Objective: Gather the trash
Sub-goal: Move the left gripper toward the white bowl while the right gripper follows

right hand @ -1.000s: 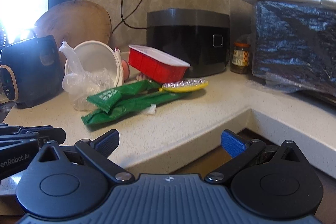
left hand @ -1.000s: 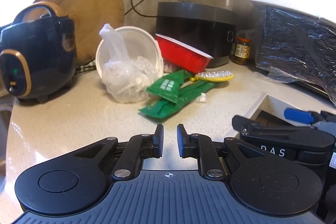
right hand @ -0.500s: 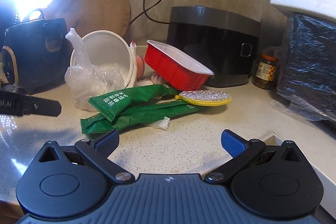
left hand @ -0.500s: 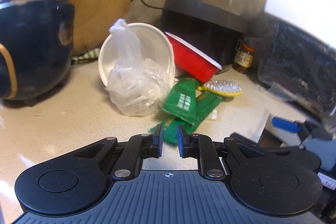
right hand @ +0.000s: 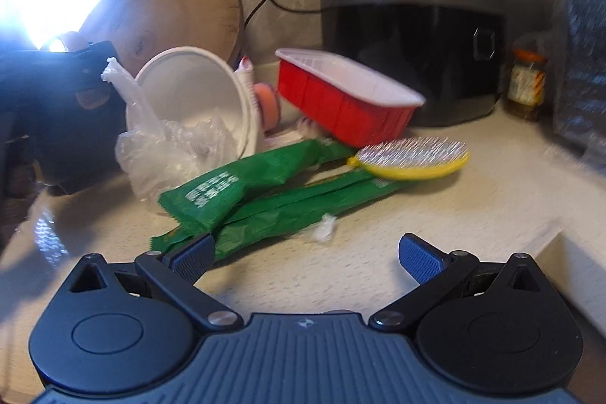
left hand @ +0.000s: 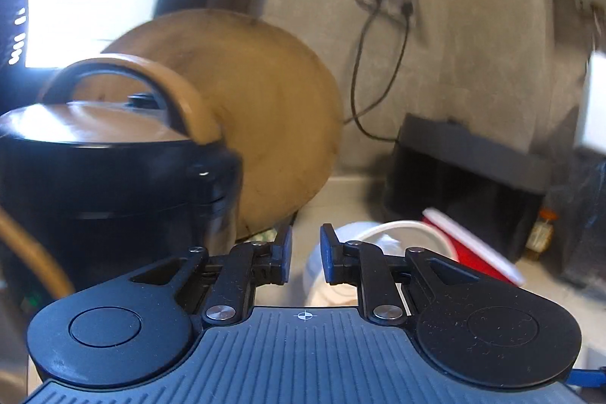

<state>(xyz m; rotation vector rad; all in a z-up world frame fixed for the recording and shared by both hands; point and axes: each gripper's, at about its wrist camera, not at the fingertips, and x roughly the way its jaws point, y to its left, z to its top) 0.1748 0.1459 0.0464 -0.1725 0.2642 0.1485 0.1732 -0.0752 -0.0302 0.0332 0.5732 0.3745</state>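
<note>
Very little can be read. The upper green wrapper (right hand: 242,182), lying on the bench among the trash in the right wrist view, carries white printed lettering in two short rows, but blur leaves the characters illegible. The glass jar (right hand: 527,84) beside the black appliance wears a yellowish label with red marks, too small and smeared to make out. The left wrist view shows no legible writing at all.

We see the white bowl (left hand: 394,228) half hidden behind the left gripper (left hand: 303,254); the jar (right hand: 527,82) label blurs unreadable.
</note>
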